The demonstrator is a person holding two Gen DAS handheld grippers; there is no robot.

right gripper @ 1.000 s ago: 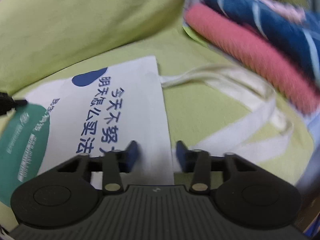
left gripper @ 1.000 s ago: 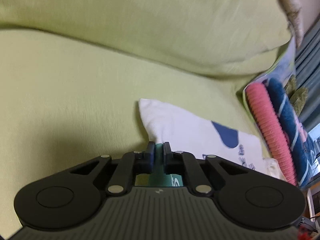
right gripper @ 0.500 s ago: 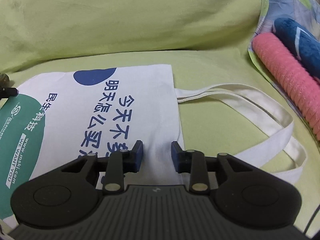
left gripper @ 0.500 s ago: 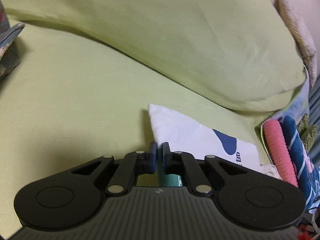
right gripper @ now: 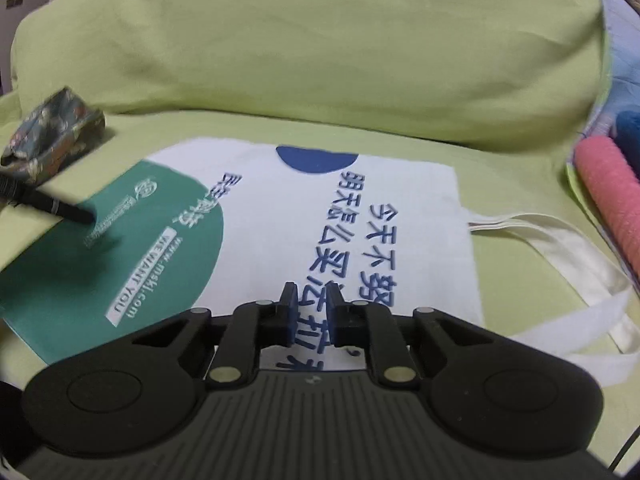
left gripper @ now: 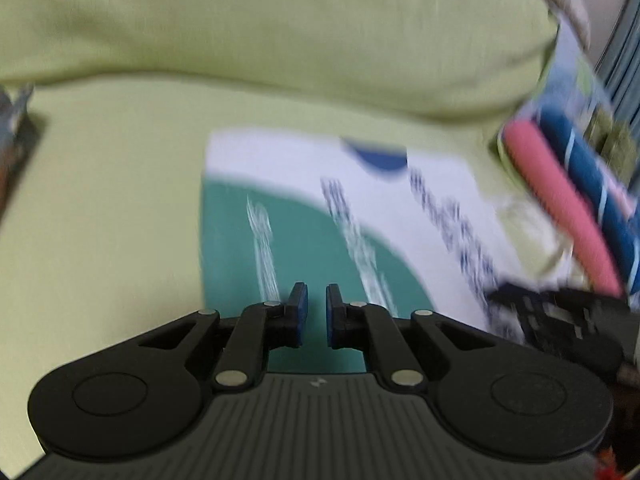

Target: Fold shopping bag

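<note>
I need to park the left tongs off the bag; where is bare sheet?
Bare green sheet lies left of the bag, up to the patterned pouch. The right is crowded: handles run toward the rolled towels.

The bag [right gripper: 420, 208] carries all the readable print, clear only in the right wrist view. On its green patch [right gripper: 120, 264] a white strip reads "WE WANT YOU", with "www.mski.com" in white beside it; the small white lines under the round logo are too blurred to read. Along the patch's edge run Chinese characters, the first legible ones "民生". On the white cloth, dark blue columns read "今天不努" and "明天怎么买", their lower ends hidden behind the gripper. In the left wrist view the bag's [left gripper: 440, 184] print is smeared beyond reading.
</note>
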